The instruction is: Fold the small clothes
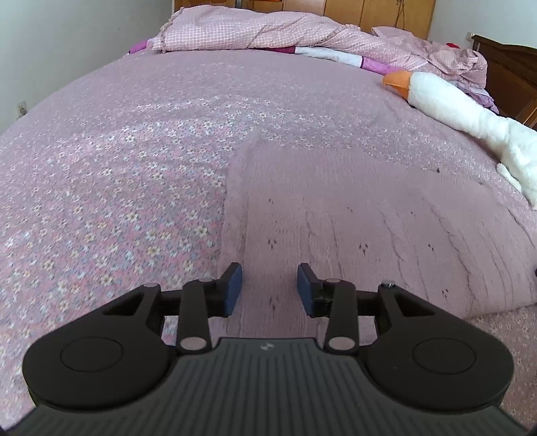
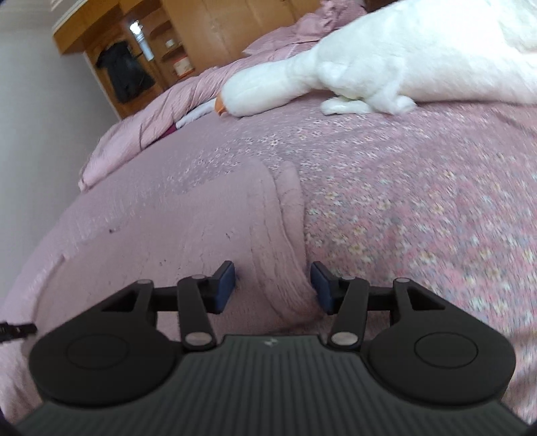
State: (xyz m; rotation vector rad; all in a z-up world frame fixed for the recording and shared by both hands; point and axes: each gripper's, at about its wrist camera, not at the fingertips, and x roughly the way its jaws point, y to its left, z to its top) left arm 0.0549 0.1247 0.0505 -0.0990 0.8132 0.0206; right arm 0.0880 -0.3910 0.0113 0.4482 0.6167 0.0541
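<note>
A small pink knitted garment (image 1: 352,228) lies flat on the flowered pink bedspread (image 1: 117,174). My left gripper (image 1: 270,290) hovers open over the garment's near left part, its blue pads apart with knit showing between them. In the right wrist view the same garment (image 2: 188,228) spreads to the left, with a thick folded edge running down toward me. My right gripper (image 2: 273,286) stands open, its jaws on either side of that folded edge near the garment's right border. Neither gripper holds anything.
A large white plush goose (image 1: 470,114) with an orange beak lies along the bed's right side, also close behind the garment as the plush goose (image 2: 386,63). A crumpled pink checked quilt (image 1: 268,30) is heaped at the far end. Wooden cabinets (image 2: 167,50) stand beyond.
</note>
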